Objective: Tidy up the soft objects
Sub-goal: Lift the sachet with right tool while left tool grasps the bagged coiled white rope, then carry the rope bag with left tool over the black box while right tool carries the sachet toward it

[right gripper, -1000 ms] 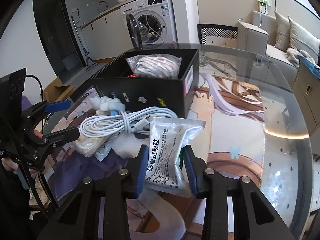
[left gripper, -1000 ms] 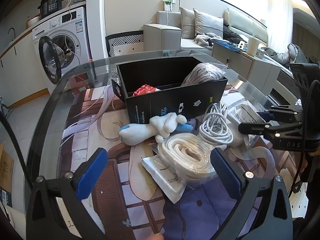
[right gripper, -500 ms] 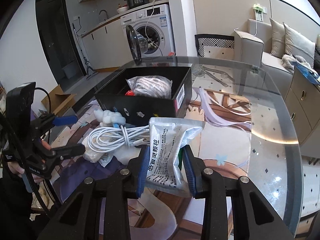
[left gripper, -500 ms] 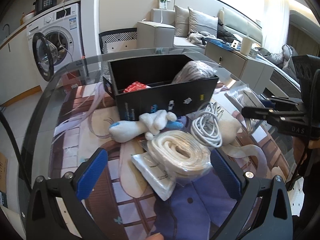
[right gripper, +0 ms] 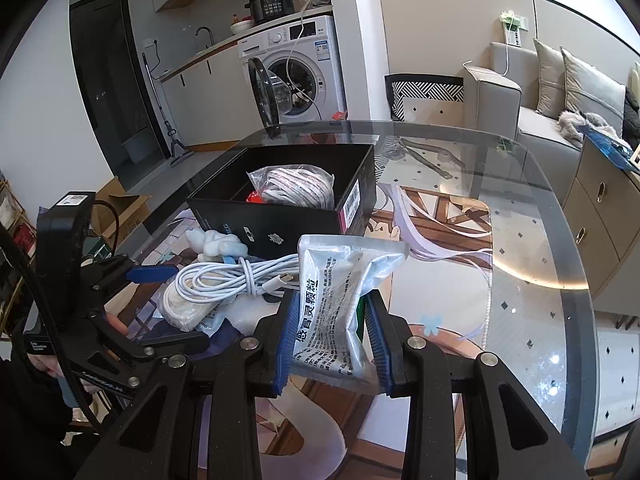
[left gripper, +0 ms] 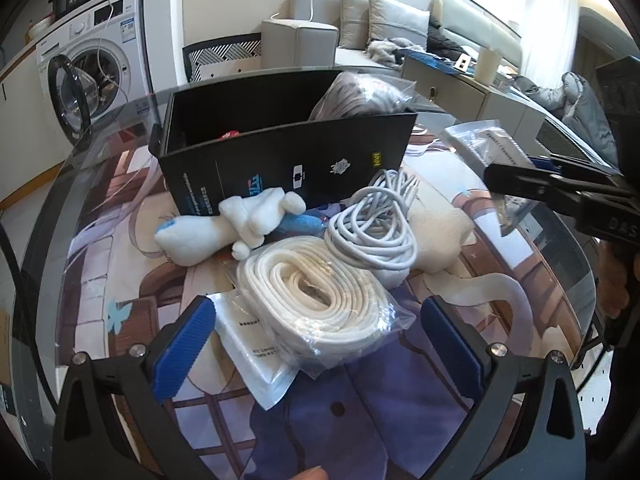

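**Sachet held in right claw, box not yet reached; left claw wide over the pile**

Left wrist view. The left gripper stands wide open with nothing between its blue pads, low over the bagged white strap coil. A flat white sachet lies partly under that coil. Just behind: a grey coiled cable, a white and blue plush toy lying close against the front wall of the black box, and a cream plush under the cable. The right gripper comes in from the right edge with its packet, above the table and to the right of the box.

Right wrist view. The right gripper is clamped on a silver printed sachet, its pads pressing the lower half; the top stands free and crumpled. The box sits ahead and slightly left and already holds a bagged grey cord bundle and something red beside it.

Judgement: the step in hand is carrying the sachet into the box. Lift it clear of the near wall, aim for the free floor left of the cord bundle, and release only once it is inside the rim. The cable and toy lie low along the path; staying high should avoid snagging them. The glass table is otherwise bare on the right.
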`<state>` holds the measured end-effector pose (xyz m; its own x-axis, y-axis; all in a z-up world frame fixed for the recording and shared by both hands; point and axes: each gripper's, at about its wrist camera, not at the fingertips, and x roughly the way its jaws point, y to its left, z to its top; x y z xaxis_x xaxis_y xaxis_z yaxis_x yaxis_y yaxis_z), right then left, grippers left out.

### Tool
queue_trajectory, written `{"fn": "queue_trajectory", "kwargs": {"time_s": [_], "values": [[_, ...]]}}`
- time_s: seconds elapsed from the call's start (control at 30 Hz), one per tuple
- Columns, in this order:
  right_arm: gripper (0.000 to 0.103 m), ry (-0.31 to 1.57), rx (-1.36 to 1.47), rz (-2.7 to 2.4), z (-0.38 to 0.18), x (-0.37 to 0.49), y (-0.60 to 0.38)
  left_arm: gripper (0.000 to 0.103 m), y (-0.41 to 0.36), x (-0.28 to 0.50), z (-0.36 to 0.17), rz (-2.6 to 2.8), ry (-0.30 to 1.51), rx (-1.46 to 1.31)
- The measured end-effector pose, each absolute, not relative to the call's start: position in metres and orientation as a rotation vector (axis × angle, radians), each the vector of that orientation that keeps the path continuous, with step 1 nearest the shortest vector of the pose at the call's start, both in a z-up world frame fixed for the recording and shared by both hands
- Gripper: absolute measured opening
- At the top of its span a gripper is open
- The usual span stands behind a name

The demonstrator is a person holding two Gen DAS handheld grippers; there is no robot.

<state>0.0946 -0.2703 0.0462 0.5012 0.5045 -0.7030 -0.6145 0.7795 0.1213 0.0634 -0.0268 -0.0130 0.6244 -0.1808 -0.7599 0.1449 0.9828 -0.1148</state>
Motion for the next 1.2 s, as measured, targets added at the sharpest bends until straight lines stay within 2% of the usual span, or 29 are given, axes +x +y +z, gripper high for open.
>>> {"fn": "queue_trajectory", "kwargs": {"time_s": [0.23,0.33,0.47,0.7,1.2], "values": [[0.034,0.797,-0.152,0.677,0.046,0.095,-0.271,0.101,-0.014,0.072,-0.016,-0.176,0.893,-0.142],[0.034,0.798,-0.153,0.678,0.046,0.095,-0.271,0.089,-0.010,0.072,-0.016,-0.178,0.890,-0.147],[0.034,0.800,-0.158,0.680,0.045,0.095,-0.268,0.066,-0.008,0.071,-0.017,-0.175,0.891,-0.135],[0.034,0.797,-0.158,0.679,0.046,0.094,-0.268,0.045,-0.005,0.066,-0.013,-0.168,0.866,-0.100],[0.034,0.765,-0.156,0.694,0.053,0.090,-0.266,0.042,0.008,0.042,0.001,-0.177,0.809,-0.108]]}}
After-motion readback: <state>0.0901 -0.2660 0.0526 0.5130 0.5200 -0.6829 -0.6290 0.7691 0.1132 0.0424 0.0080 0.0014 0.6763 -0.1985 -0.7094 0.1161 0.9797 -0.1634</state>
